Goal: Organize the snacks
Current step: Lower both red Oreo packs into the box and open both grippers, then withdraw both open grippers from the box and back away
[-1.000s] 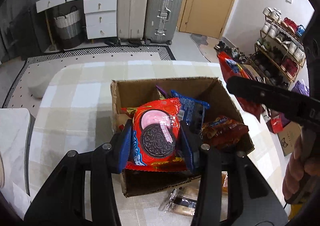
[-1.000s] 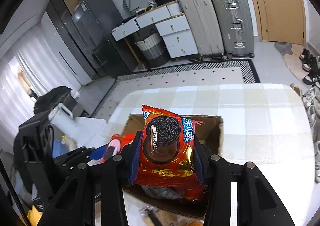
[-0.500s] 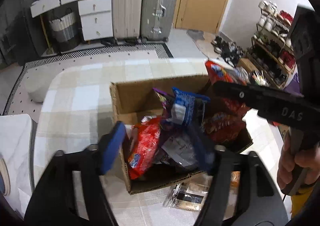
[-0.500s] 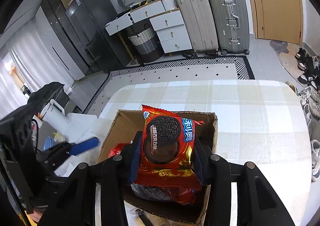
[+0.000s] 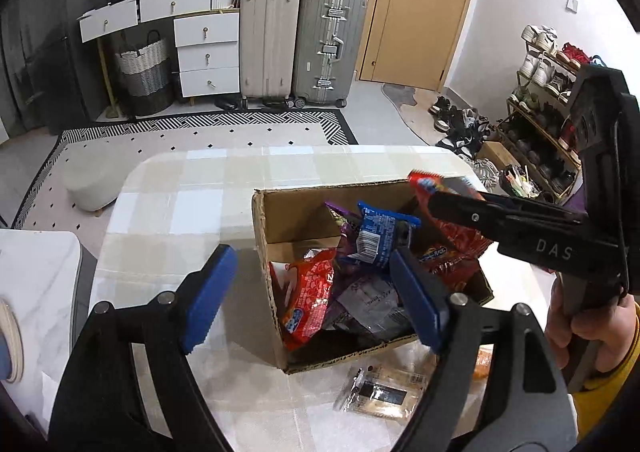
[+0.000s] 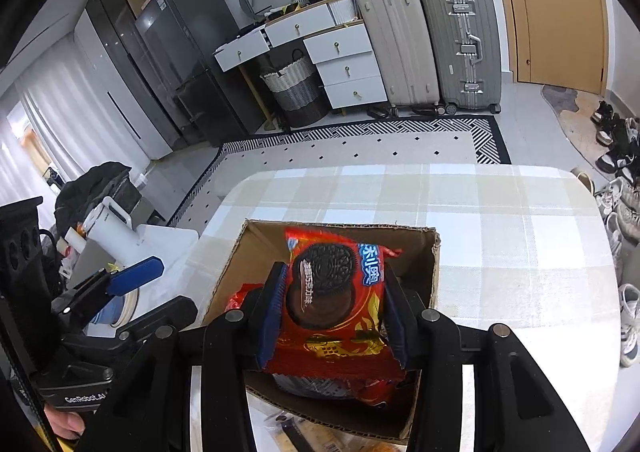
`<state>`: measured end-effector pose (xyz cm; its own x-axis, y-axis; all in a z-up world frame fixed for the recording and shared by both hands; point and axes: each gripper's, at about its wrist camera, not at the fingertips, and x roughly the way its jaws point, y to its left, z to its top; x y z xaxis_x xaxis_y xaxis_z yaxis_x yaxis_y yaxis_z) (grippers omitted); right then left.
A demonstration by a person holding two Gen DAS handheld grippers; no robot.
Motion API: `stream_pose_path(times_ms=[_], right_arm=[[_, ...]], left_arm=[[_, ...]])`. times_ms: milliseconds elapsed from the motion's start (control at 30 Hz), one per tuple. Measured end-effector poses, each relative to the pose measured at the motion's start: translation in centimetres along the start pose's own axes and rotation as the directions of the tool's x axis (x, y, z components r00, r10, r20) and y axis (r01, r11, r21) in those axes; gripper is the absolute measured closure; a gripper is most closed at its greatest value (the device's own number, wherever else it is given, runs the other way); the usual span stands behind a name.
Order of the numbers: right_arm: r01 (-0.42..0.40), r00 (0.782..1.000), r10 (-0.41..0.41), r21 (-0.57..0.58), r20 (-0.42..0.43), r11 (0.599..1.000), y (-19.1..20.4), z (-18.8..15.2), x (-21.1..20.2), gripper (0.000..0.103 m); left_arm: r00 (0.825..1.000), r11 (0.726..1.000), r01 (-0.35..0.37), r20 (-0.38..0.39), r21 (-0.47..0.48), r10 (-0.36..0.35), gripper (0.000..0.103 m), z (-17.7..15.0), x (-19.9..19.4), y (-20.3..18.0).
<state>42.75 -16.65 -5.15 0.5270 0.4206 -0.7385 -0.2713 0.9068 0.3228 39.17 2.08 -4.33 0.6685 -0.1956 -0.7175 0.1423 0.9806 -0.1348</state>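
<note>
A cardboard box (image 5: 304,207) holding several snack packs stands on the checked table; it also shows in the right wrist view (image 6: 420,276). My left gripper (image 5: 312,296) is open and empty, its blue pads straddling the box's near left corner. A red cookie pack (image 5: 308,296) lies inside against the box's left wall. My right gripper (image 6: 332,308) is shut on a red chocolate cookie pack (image 6: 332,304) and holds it above the box. In the left wrist view that pack (image 5: 444,219) hangs over the box's right side.
A clear-wrapped snack (image 5: 380,388) lies on the table in front of the box. A white side surface (image 5: 36,284) stands left of the table. Suitcases (image 5: 300,39), drawers and a shoe rack (image 5: 544,107) stand beyond the table.
My left gripper opened and let its red cookie pack drop into the box, then drew back left. My right gripper carried its pack lower over the box.
</note>
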Motion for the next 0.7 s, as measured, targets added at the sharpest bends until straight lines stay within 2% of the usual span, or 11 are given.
stream_pose_path(times_ms=[267,433,700], right_arm=[[0.013,0.999,-0.013,-0.003,0.030,1.000,0.2,0.1,-0.6,0.054],[-0.005,0.999,0.005,0.006,0.051,1.000,0.5,-0.1,-1.8,0.054],[-0.031,0.990,0.032,-0.012,0.139,0.999,2.0,-2.4,-6.9,0.054]], left_arm=[[1.000,1.000,-0.013,0.002,-0.012,0.013,0.025,-0.5,-1.0,0.3],[1.000,1.000,-0.007,0.006,-0.013,0.007,0.025,-1.3,-1.9,-0.1],[0.999,1.000,-0.025,0.029,0.002,0.025,0.025,-3.3,-5.0,-1.8]])
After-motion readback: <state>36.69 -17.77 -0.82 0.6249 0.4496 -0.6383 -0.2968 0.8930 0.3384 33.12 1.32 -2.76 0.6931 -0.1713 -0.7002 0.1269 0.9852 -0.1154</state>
